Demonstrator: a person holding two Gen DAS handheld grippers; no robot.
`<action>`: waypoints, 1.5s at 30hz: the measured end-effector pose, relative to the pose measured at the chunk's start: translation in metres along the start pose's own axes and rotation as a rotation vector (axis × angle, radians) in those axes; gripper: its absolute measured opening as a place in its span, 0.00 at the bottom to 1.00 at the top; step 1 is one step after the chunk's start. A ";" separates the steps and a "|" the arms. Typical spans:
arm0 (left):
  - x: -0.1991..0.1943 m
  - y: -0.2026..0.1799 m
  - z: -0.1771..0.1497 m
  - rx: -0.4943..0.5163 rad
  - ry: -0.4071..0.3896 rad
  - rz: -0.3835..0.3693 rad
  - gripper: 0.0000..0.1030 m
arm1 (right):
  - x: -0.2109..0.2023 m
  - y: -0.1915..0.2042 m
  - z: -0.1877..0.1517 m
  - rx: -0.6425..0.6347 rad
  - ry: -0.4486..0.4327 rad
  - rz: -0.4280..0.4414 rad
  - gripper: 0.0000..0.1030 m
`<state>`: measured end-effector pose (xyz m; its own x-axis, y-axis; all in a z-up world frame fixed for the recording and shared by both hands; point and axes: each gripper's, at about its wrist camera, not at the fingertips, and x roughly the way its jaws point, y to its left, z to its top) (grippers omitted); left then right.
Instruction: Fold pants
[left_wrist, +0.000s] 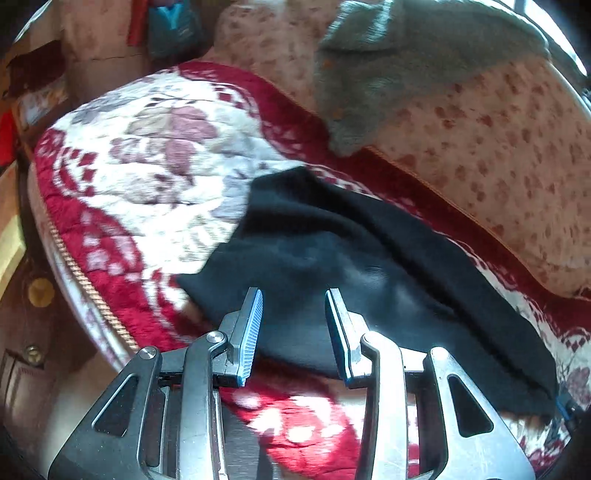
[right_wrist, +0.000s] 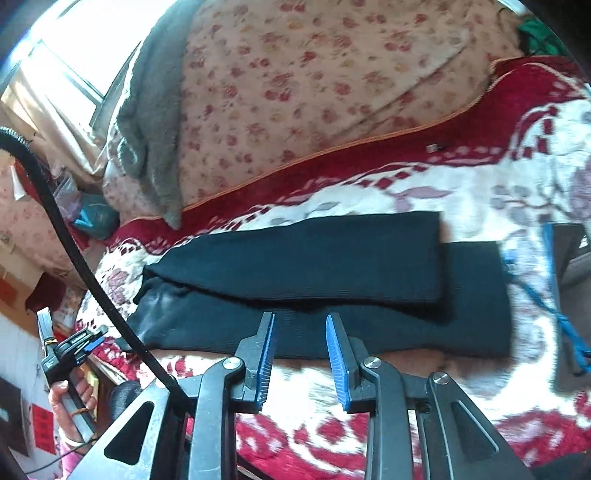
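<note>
- The black pants (right_wrist: 317, 280) lie mid-frame on the red-and-white floral blanket (right_wrist: 406, 192), one leg folded over the other.
- Left gripper (left_wrist: 293, 295) and right gripper (right_wrist: 300, 318): jaws apart, holding nothing.
- Judgement: for the next fold, pinch both layers at one end and align the edges.

Bare blanket (right_wrist: 369, 192) flanks pants (right_wrist: 332, 280); floral quilt (right_wrist: 314, 92) crowds behind.
</note>
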<state>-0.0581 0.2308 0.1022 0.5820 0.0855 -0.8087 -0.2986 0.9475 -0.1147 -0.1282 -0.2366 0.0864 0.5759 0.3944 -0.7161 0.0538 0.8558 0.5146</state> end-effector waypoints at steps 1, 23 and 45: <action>0.003 -0.006 0.000 0.005 0.005 -0.006 0.33 | 0.005 0.003 0.000 0.000 0.006 0.011 0.26; 0.083 -0.099 -0.002 0.060 0.158 -0.181 0.33 | 0.082 -0.024 -0.003 0.304 0.094 0.241 0.36; 0.130 -0.111 0.034 -0.075 0.259 -0.288 0.37 | 0.105 -0.048 0.049 0.318 -0.018 0.294 0.33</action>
<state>0.0769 0.1470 0.0293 0.4423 -0.2702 -0.8552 -0.2110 0.8954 -0.3920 -0.0302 -0.2530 0.0097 0.6181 0.5977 -0.5106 0.1322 0.5612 0.8171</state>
